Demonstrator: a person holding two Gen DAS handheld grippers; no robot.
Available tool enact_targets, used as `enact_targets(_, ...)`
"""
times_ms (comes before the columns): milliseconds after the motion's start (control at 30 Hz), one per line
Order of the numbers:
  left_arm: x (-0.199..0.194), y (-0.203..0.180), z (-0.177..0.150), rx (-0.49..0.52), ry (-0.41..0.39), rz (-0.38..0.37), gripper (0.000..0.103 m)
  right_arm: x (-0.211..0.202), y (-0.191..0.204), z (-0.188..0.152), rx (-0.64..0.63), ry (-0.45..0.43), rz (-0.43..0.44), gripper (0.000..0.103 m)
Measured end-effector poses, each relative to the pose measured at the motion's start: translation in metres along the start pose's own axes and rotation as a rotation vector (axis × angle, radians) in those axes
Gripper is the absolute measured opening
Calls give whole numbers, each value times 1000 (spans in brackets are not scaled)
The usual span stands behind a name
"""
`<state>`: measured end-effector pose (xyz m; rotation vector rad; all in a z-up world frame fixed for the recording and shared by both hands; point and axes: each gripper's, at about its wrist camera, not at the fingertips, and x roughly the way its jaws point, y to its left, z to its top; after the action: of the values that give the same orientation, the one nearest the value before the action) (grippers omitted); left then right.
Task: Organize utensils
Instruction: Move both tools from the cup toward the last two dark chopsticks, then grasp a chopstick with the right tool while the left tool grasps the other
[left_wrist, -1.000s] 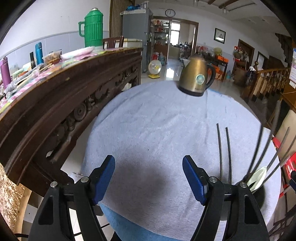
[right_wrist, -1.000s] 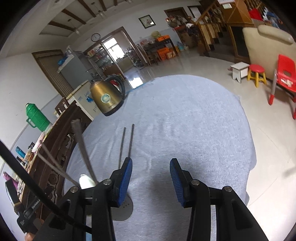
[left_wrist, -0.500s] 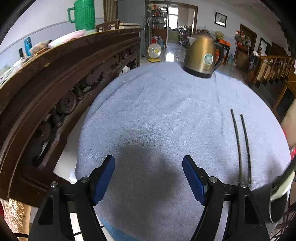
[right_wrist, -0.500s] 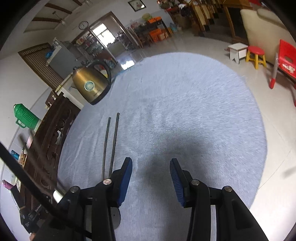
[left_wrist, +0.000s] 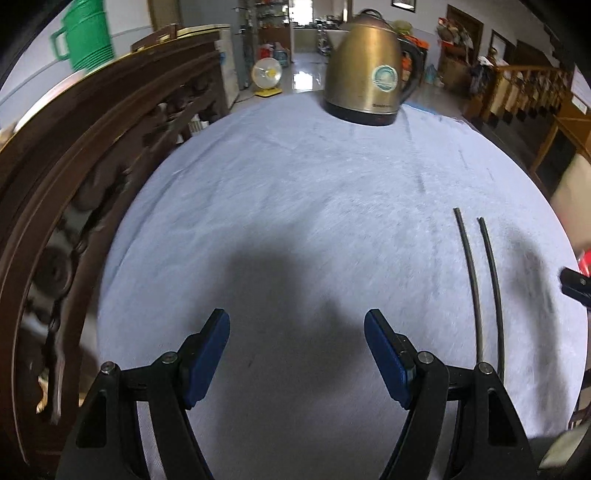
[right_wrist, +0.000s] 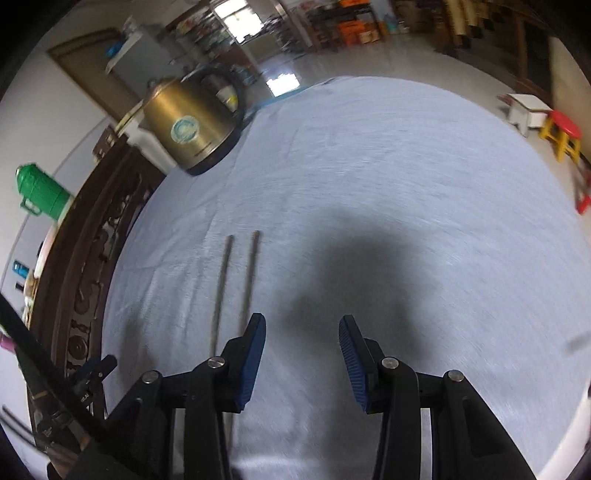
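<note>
A: Where are the chopsticks (left_wrist: 480, 288) lying relative to the two grippers?

B: They are lying side by side, almost parallel, on the grey-clothed table (left_wrist: 295, 206). Their long axis is running away from the cameras, toward the far side where the brass kettle (left_wrist: 364, 70) is standing. In the left wrist view they are sitting off to the right of the left gripper (left_wrist: 297, 350), with bare cloth between. In the right wrist view the chopsticks (right_wrist: 236, 291) are running up just beside the left finger of the right gripper (right_wrist: 303, 347), their near ends passing under its frame.

A: So which gripper is nearer?

B: The right one, I am judging; it would only need a small shift to its own left. Since the sticks are lying along the gripper's forward direction, the fingers could be closing across them rather than end-on.

A: And what are the grippers holding?

B: Nothing. The left gripper's blue pads (left_wrist: 207, 354) are standing wide apart over empty cloth, touching nothing. The right gripper's pads (right_wrist: 253, 354) are also parted, somewhat less widely, with only shadow between them.

A: Anything else worth watching?

B: Both views are blurring with motion, so the sticks' near tips are hard to place.
</note>
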<state>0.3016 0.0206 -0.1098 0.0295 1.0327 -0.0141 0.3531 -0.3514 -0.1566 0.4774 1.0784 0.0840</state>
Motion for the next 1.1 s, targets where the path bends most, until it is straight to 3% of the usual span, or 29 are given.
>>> enact_targets(233,16,-21,31,48,12,-11,76,64,39,42,-66,92,-9,40)
enact_targets(467,25,-29,48,70,14,-6,76,115,62,63,-94,170,-136,27)
enact_targets(533,28,-33,51,79,20,-13,76,118,68,64,-129,157,-181,10)
enact_targets(567,29,-37,53,88,22,-18,76,118,68,63,-131,152,-182,8)
enact_targets(767,34,-73,70,173,25,-69,75,109,60,58,-157,127,-193,7)
enact_targets(833,38,-90,79,204,36,-98,71,102,49,59,-154,116,-206,7)
enact_targets(900,47,-109,87,234,78,-154,65,95,38,59,-166,104,-237,7)
enact_targets(1000,68,-136,100,261,156,-226,64,86,17,64,-167,105,-269,7)
enact_targets(1100,87,-155,108,257,222,-263,64,85,-2,69,-158,136,-236,7)
